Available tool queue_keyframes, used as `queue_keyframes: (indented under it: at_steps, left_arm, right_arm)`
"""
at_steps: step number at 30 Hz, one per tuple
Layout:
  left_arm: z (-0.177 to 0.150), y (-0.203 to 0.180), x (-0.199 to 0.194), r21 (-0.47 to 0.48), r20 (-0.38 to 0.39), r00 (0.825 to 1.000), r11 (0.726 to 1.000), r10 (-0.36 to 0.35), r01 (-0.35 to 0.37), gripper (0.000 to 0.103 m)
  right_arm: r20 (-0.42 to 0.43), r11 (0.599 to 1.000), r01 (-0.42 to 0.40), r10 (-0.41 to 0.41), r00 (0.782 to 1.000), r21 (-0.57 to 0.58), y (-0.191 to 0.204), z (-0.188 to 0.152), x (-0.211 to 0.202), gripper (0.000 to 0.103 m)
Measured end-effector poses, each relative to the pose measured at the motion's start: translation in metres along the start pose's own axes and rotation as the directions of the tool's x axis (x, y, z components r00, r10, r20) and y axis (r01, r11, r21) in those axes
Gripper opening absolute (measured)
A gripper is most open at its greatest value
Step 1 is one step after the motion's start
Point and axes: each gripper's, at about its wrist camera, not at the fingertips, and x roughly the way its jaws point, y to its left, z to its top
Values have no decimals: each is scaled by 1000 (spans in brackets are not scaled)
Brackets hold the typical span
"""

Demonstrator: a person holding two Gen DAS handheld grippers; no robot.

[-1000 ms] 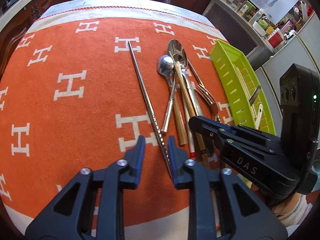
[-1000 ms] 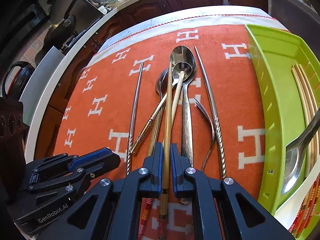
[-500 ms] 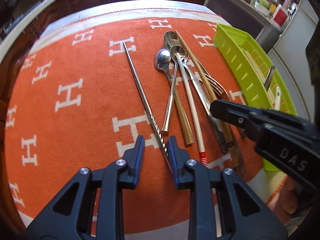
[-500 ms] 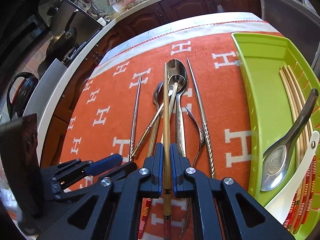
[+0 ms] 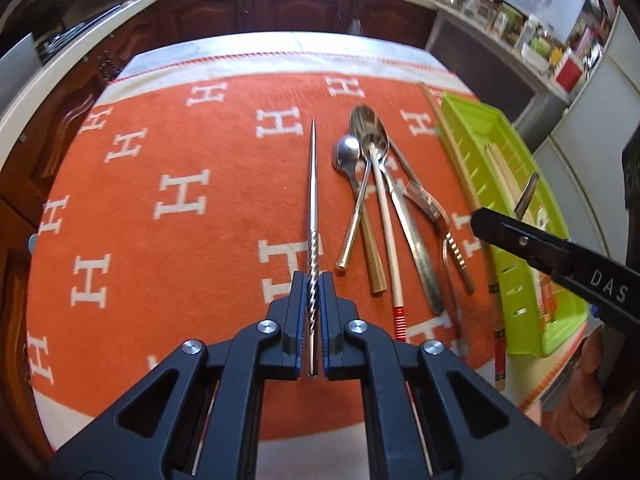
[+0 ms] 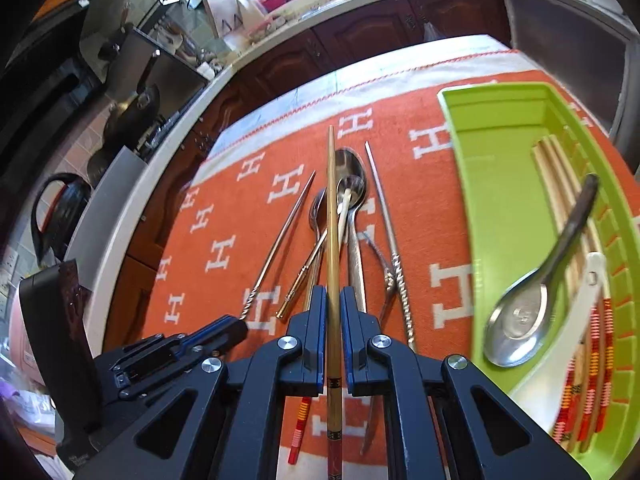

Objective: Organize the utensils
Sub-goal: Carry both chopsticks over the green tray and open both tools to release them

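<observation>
My left fingers point(image 5: 313, 300) pinch a steel chopstick point(image 5: 312, 216); my right fingers point(image 6: 333, 320) pinch a bamboo one point(image 6: 331, 216). The tray point(image 6: 500, 128) holds some chopsticks and spoons; a pile point(image 5: 380, 200) still waits on the counter's cloth point(image 5: 180, 240).

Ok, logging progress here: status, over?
Left gripper shut on twisted metal chopstick. Right gripper shut on bamboo chopstick. Green tray unobstructed.
</observation>
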Motion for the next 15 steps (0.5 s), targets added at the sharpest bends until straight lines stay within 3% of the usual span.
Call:
queue_keyframes:
  at_steps: [3,7,15]
  left_arm:
    - [1,-1,-20,-24,35,999,999,-25,26,4]
    - [4,-15,-48,-24,83,994,997,-65,67,3]
    - [18,-52,-67,-1,142,986,996,-86,87,3]
  right_arm:
    - [42,1000,0,-1,999,29,-13,3,-28,6]
    - [98,996,61,-67,993,64,-42,8,-66,6]
    - [76,966,215,-228,971,145,-112,-3,-98,6]
